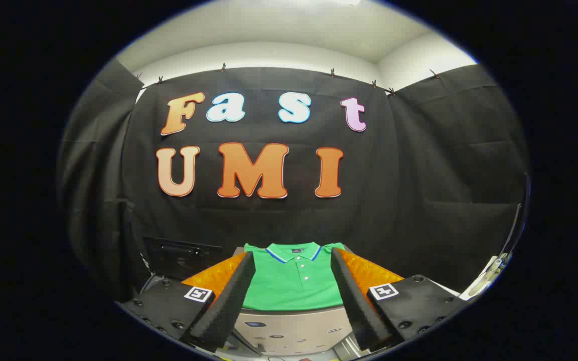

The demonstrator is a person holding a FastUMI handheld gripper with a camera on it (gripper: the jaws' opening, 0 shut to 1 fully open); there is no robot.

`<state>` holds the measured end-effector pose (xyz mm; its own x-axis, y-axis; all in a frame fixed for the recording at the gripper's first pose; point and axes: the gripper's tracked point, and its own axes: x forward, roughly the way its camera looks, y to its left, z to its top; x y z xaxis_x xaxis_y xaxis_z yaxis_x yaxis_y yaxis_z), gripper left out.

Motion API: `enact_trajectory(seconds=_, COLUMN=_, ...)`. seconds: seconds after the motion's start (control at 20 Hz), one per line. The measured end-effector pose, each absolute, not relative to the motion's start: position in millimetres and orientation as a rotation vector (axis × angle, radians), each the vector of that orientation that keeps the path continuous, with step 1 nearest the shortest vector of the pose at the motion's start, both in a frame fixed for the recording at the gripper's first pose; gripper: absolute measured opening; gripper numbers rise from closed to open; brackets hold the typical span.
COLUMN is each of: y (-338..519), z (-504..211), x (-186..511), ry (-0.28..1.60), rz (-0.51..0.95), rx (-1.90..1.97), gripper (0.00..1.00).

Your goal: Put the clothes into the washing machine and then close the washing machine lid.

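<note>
A folded green polo shirt (293, 281) with a blue-and-white edged collar lies flat on an orange cloth (369, 273), beyond my fingers and framed between them. My gripper (293, 258) is open, its two fingers spread wide with nothing held. Below the shirt, close under the fingers, is the pale top panel of the washing machine (294, 328), with small buttons on it. I cannot see the machine's lid or drum from here.
A black case with a handle (181, 255) stands behind the orange cloth on the left. A white frame part with a clear edge (489, 276) rises at the right. Black cloth walls close the booth on three sides.
</note>
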<state>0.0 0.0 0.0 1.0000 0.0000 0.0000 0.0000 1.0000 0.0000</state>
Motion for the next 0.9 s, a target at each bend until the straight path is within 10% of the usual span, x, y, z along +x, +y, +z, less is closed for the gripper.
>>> enact_trajectory(seconds=0.9, y=-1.7, z=26.9, x=4.7, ry=-0.025, rz=0.026, rx=-0.047, gripper=0.98)
